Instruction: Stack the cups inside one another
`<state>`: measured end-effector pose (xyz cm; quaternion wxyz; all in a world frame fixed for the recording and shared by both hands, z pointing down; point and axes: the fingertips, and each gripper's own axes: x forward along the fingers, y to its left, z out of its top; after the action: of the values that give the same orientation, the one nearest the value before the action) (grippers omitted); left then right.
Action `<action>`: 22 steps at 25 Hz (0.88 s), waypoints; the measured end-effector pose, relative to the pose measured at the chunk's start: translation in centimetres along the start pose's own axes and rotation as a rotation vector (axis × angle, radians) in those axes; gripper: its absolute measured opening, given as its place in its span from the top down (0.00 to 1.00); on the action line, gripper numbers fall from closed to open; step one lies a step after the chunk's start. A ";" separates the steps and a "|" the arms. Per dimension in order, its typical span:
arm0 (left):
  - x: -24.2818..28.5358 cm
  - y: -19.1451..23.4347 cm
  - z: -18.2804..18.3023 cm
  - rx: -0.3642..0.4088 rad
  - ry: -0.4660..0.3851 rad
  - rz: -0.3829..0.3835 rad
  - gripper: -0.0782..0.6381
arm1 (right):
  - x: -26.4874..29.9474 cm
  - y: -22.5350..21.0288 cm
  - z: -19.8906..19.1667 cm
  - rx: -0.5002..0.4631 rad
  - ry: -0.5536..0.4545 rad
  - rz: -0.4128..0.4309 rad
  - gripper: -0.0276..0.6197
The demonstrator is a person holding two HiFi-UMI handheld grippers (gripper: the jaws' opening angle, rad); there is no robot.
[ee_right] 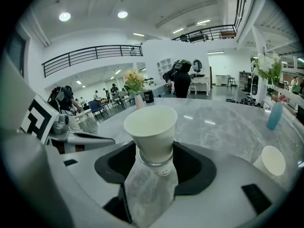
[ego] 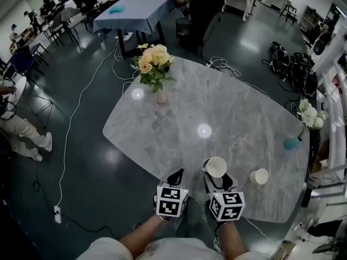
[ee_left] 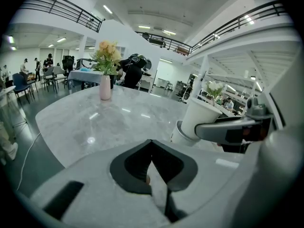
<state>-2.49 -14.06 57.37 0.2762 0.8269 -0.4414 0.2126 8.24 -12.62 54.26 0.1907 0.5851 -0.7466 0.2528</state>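
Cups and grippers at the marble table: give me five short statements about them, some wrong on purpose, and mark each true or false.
1. The right gripper is shut on a paper cup. True.
2. The left gripper grips a cup as well. False: its jaws are together with nothing between them.
3. A second cup stands mouth up on the table. True.
4. The second cup is nested inside the held paper cup. False: it stands apart, to the right of it.
5. The pink vase lies tipped over. False: it stands upright with its flowers.
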 end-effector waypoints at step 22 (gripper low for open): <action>0.3 -0.7 0.5 -0.018 -0.017 0.011 0.90 | -1.2 -1.0 0.3 -0.016 -0.013 -0.010 0.61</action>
<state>-1.69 -14.21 57.00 0.2787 0.8236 -0.4503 0.2032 9.53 -12.03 53.46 0.1917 0.5888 -0.7469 0.2424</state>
